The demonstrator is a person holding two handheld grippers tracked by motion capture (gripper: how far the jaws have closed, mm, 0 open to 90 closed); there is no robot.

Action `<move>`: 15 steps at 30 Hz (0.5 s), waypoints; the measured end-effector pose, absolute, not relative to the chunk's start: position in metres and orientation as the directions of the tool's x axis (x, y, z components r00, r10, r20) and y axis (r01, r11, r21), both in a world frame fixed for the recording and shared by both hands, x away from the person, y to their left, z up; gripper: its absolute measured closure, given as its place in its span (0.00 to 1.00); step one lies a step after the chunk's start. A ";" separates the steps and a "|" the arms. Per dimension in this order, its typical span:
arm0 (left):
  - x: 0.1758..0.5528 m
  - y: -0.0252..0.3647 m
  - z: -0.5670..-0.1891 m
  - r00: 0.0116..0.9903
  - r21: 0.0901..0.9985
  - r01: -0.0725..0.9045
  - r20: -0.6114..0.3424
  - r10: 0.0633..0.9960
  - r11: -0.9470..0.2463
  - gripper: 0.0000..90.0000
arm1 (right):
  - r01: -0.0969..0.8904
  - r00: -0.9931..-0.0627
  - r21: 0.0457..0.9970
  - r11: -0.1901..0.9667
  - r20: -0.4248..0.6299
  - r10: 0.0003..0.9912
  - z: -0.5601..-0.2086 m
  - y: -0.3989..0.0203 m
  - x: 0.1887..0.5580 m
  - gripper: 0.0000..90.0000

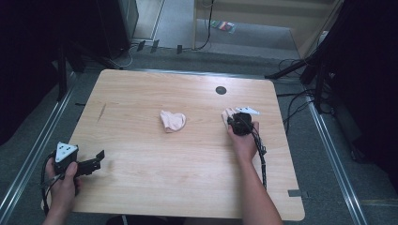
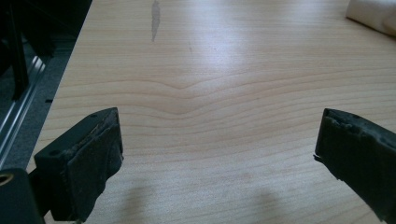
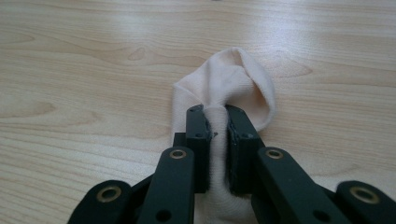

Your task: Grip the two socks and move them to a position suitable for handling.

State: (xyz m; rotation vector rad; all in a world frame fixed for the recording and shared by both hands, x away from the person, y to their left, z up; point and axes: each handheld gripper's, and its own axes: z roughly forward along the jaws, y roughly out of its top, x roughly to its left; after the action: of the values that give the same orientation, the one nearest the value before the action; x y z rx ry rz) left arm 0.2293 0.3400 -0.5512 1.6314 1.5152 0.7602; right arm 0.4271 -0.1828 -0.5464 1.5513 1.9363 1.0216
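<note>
Socks are the matter here, two pale pink ones on a wooden table [image 1: 141,187], which is the largest thing in the high view and spans its middle; the person's right forearm [image 1: 256,197] comes up from the bottom right of that frame, and the left hand [image 1: 61,185] sits at the lower left, at the table's near corner; the loose sock [image 1: 172,120] lies crumpled at the centre of the high view, apart from both hands; the other, the gripped sock [image 3: 224,81], lies right of centre in the high view, under the right gripper [image 1: 240,123]; in the right gripper view it bunches up in the middle of the frame, a fold of it pinched between the two black jaws, which stand close together and press on the cloth; the left gripper [image 2: 217,149] hovers low over bare wood at the lower left, its jaws wide apart with nothing between them.

Judging from this, the step in hand is the pick-up of the right-hand sock, with the grasp just made and the lift not yet begun; the next move likely calls for raising that sock clear of the wood without losing the thin fold, and perhaps for carrying it toward the loose sock at the centre, or for bringing the idle left gripper in.
</note>
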 end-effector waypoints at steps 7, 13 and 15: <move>0.230 0.341 -0.551 0.121 0.846 0.533 -0.085 0.989 0.008 0.01 | 0.582 -0.237 0.813 0.028 0.136 0.962 -0.519 -0.188 0.409 0.91; 0.230 0.338 -0.551 0.127 0.841 0.541 -0.056 0.990 -0.022 0.01 | 0.552 -0.247 0.834 0.021 0.140 0.959 -0.499 -0.190 0.391 0.91; 0.230 0.336 -0.551 0.123 0.845 0.534 -0.038 0.992 -0.034 0.01 | 0.519 -0.276 0.854 0.038 0.125 0.953 -0.490 -0.190 0.380 0.91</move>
State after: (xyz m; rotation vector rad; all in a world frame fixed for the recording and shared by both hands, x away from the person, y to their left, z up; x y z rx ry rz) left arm 0.2298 0.3359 -0.5512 1.6655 1.5027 0.7868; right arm 0.3802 -0.1904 -0.4896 1.4830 1.8324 1.1632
